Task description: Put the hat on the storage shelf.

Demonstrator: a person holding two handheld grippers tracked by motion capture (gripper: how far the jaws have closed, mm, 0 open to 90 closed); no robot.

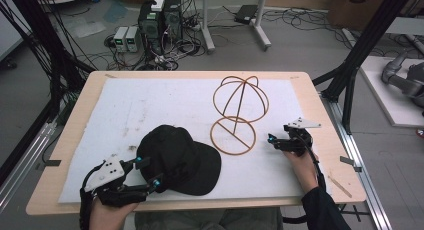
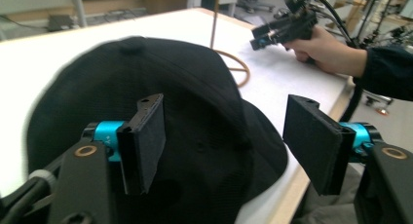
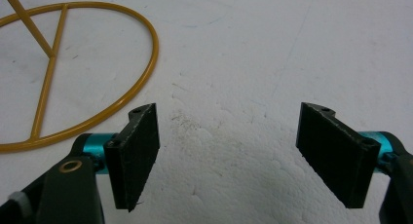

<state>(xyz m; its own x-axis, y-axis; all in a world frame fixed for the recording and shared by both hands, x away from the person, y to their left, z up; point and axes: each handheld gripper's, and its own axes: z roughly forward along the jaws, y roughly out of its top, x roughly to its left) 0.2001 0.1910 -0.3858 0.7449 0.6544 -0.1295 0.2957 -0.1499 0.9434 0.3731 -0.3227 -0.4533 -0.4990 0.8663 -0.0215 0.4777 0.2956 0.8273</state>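
Black cap just ahead of left gripper, jaws wide | right gripper wide, empty

On the mat: cap at six o'clock, wire stand at its two o'clock, just beside the brim.

A lab: computer towers and tangled cables on the floor, black frame struts around the table

Stand ring cut off left.
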